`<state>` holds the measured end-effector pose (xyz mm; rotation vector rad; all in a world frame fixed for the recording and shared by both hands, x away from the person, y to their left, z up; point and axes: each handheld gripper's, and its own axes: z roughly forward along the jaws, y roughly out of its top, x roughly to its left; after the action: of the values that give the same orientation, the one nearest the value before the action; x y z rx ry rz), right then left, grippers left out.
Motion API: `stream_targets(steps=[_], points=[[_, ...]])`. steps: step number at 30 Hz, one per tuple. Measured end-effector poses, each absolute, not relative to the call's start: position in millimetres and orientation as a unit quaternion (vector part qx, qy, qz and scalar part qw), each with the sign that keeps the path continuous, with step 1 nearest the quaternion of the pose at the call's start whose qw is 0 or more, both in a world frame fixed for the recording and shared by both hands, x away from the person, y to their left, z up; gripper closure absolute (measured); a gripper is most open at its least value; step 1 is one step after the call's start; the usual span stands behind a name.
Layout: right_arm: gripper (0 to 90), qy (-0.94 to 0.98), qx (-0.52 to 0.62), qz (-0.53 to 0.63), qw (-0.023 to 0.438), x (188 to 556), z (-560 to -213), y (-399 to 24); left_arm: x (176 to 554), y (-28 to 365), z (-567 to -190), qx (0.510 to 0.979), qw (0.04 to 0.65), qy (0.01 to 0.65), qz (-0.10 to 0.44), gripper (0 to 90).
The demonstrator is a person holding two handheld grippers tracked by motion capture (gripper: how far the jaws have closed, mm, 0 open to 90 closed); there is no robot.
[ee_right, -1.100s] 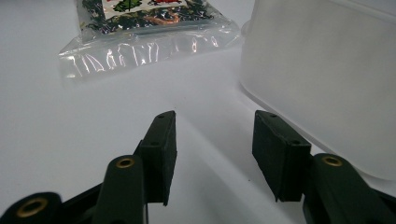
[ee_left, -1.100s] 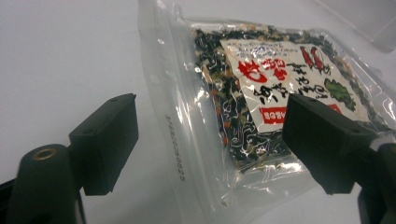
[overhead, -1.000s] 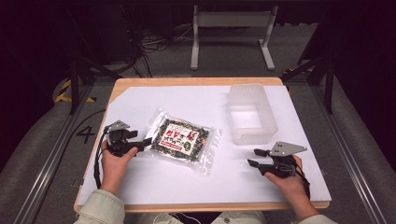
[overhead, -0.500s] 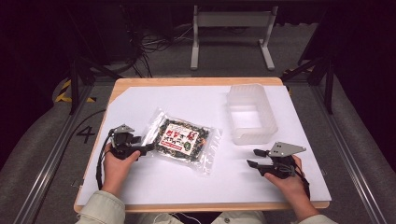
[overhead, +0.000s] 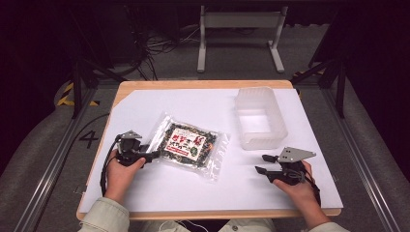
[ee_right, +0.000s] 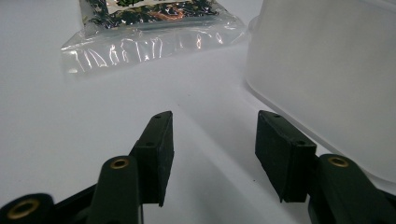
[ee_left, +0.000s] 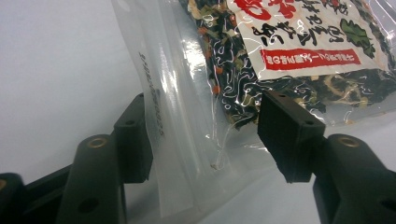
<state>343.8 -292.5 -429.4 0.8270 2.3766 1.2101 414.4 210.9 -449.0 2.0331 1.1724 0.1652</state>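
A clear plastic pouch (overhead: 189, 145) of dried, dark leafy mix with a red-and-white label is seen lying flat on the white-covered counter (overhead: 164, 193), directly ahead of the left tool (overhead: 153, 155), whose jaws straddle the pouch's near sealed edge. In the left gripper view the left tool (ee_left: 205, 135) is shown with the flat, empty seam strip between its jaws; the jaws have just been closing, yet a gap is seen at both pads, so the film is judged not yet pinched. The pouch is judged light, limp and slippery: glossy film, loose contents that will shift and sag toward the low end once lifted. The flat sealed margin is judged the best hold, since it is thin, free of contents and less apt to crush the brittle flakes; a hold over the filled belly would be bulkier and liable to slide. A firm, full-pad bite well in from the edge is advised, as the film may slip out of a shallow pinch. The right tool (overhead: 263, 163) is held open and empty, resting low over the counter, with the pouch well ahead and to its left and a translucent plastic bin (overhead: 260, 118) just ahead to its right.
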Motion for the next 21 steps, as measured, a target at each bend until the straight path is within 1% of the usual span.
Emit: stream_targets(steps=[2,6,8,10,11,13,16,19,21], points=[[46.6,0.839,0.292,0.427,0.172,344,-430,-292,414,212,-449,0.797,0.384,0.462,0.06,44.0],[46.3,0.839,0.291,0.427,0.172,344,-430,-292,414,215,-448,0.795,0.384,0.467,0.048,51.7],[46.1,0.839,0.29,0.427,0.173,344,-430,-292,415,218,-447,0.793,0.388,0.467,0.043,60.9],[46.0,0.839,0.29,0.427,0.173,344,-430,-292,415,220,-448,0.789,0.396,0.468,0.027,65.0],[45.9,0.839,0.29,0.427,0.172,344,-430,-291,415,219,-447,0.79,0.395,0.469,0.026,69.8],[45.9,0.84,0.289,0.427,0.172,344,-430,-291,413,217,-446,0.794,0.387,0.467,0.037,71.4],[45.8,0.84,0.288,0.427,0.172,344,-430,-291,412,215,-445,0.793,0.387,0.469,0.039,73.0],[45.3,0.84,0.287,0.427,0.17,344,-430,-291,413,218,-447,0.784,0.396,0.477,0.026,75.2],[45.2,0.841,0.286,0.427,0.17,344,-430,-290,413,222,-449,0.774,0.407,0.485,0.014,80.0]])
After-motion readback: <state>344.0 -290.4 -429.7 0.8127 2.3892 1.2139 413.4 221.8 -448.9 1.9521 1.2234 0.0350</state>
